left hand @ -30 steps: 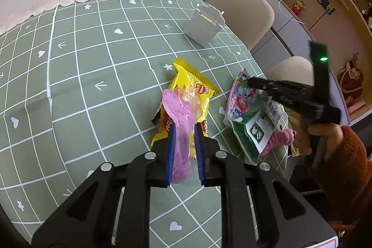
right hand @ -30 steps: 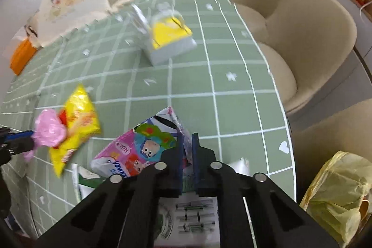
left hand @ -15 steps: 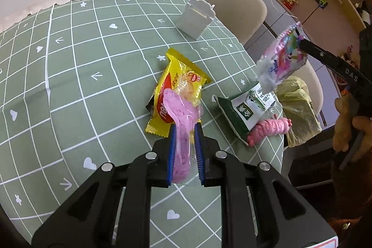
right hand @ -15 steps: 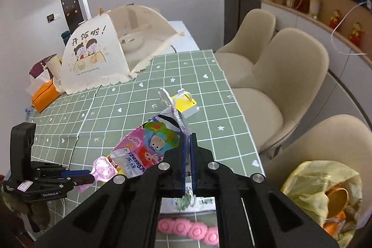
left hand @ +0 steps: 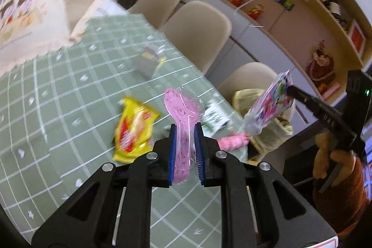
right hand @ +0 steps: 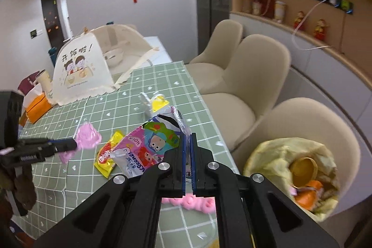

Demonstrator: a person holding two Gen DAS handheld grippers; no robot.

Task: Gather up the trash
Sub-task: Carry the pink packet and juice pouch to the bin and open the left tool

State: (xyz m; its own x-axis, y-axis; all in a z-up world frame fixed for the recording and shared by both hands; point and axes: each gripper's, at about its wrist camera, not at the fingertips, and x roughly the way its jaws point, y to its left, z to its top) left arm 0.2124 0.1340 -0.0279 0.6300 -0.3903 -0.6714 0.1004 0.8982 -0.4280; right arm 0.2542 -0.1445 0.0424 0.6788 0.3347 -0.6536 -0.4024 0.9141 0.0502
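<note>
My left gripper (left hand: 185,131) is shut on a pink plastic tray wrapper (left hand: 180,113), held above the green checked tablecloth (left hand: 58,94); it also shows in the right wrist view (right hand: 87,135). My right gripper (right hand: 188,138) is shut on a colourful cartoon snack bag (right hand: 148,143), lifted off the table; it also shows in the left wrist view (left hand: 269,106), near the yellow trash bag (right hand: 295,169) on a chair. A yellow snack wrapper (left hand: 133,129), a green-white packet (left hand: 215,115) and a pink bumpy strip (left hand: 232,140) lie on the table.
A small grey-and-yellow box (right hand: 154,104) stands mid-table. A mesh food cover (right hand: 93,66) and an orange box (right hand: 37,106) sit at the far end. Beige chairs (right hand: 246,76) line the table's right side, before a shelf of figurines.
Both grippers have lifted higher. The pink tray wrapper has come up off the yellow wrapper. The cartoon bag has moved further right, toward the yellow trash bag.
</note>
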